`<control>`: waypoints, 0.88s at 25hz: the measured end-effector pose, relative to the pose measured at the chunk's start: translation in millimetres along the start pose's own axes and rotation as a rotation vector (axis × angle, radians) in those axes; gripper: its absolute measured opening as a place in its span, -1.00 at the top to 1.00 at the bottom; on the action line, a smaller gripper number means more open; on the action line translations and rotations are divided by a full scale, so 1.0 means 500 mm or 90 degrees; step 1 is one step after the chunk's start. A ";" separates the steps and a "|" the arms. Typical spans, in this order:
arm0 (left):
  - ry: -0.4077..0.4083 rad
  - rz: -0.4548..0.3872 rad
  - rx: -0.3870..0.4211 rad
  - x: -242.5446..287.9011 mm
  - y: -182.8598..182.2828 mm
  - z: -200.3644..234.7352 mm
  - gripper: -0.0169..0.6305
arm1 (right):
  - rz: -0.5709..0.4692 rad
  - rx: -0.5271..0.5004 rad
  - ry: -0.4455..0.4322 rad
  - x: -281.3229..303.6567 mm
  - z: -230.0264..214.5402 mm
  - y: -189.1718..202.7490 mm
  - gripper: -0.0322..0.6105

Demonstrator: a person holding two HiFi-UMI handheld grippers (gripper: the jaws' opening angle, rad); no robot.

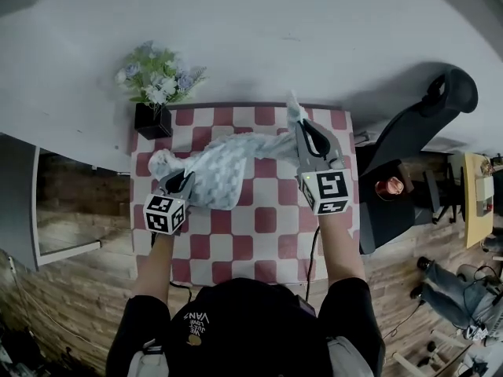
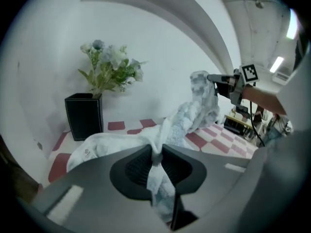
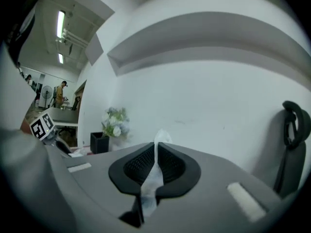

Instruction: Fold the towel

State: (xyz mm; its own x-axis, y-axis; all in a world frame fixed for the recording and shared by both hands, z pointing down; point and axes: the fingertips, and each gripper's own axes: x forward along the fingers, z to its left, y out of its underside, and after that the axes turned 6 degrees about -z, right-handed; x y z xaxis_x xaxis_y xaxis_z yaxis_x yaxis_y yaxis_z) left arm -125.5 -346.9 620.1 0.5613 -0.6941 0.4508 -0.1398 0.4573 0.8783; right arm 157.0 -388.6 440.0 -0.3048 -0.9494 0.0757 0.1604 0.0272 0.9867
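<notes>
Your left gripper is clamped on a fold of the towel. Your right gripper pinches another edge, held high at upper centre of the head view. The towel hangs bunched between them, its lower part on the red-and-white checked cloth mid-frame. This looks like the lift-and-spread step. Next, I'd say, draw the two grips apart so it opens flat. A black vase of flowers stands upper left against the white wall, with an office chair at right.
</notes>
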 end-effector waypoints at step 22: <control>-0.098 0.035 0.012 -0.010 -0.004 0.097 0.37 | 0.240 0.114 0.224 -0.078 -0.180 0.312 0.23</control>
State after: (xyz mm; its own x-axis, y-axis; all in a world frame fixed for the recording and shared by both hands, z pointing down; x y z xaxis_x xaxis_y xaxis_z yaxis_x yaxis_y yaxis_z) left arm -167.3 -371.3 623.9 0.4215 -0.7458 0.5160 -0.1824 0.4876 0.8538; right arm 278.2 -375.5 577.9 0.0795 -0.9103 0.4062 0.0255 0.4092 0.9121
